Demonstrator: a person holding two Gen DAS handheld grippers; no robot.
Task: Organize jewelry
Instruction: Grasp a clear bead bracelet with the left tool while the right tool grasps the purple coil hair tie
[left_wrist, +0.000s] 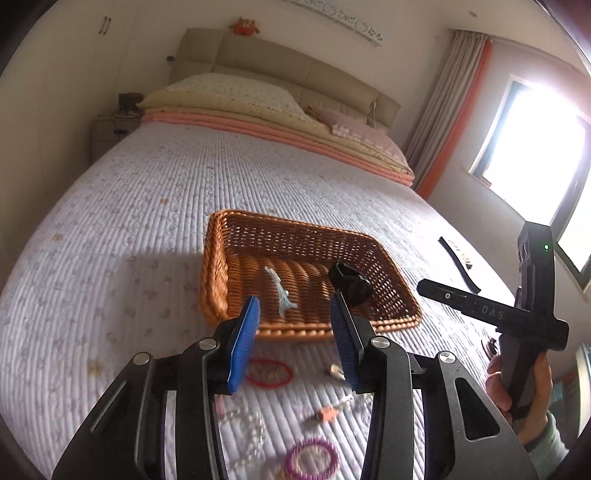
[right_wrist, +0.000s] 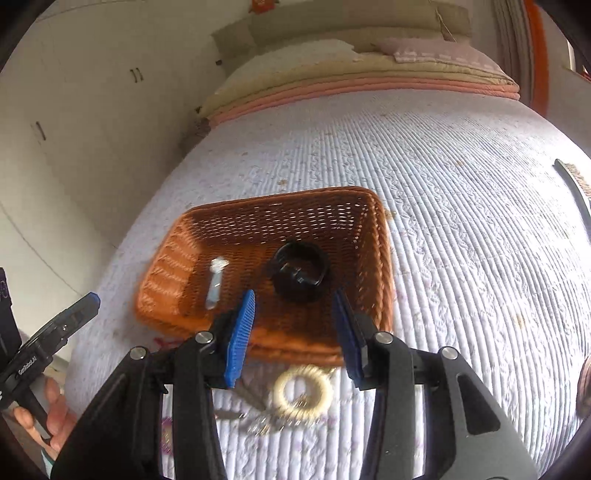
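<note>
Quilted bed (left_wrist: 147, 206); wicker basket (left_wrist: 218, 258); left gripper (left_wrist: 295, 321), right gripper (right_wrist: 295, 314) fingers spread, empty.

Window (left_wrist: 535, 136) glare — blurred fisheye edges

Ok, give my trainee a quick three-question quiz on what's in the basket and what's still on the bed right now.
1. True or false: the wicker basket holds two items.
2. Which item lies outside the basket? A) black hair tie B) pale hair clip C) cream ring
3. Fill in: the right hand-held gripper holds ____ between its blue pads.

Key: 1 true; 2 C, it lies on the quilt in front of the basket; 3 nothing, its jaws stand apart.
</note>
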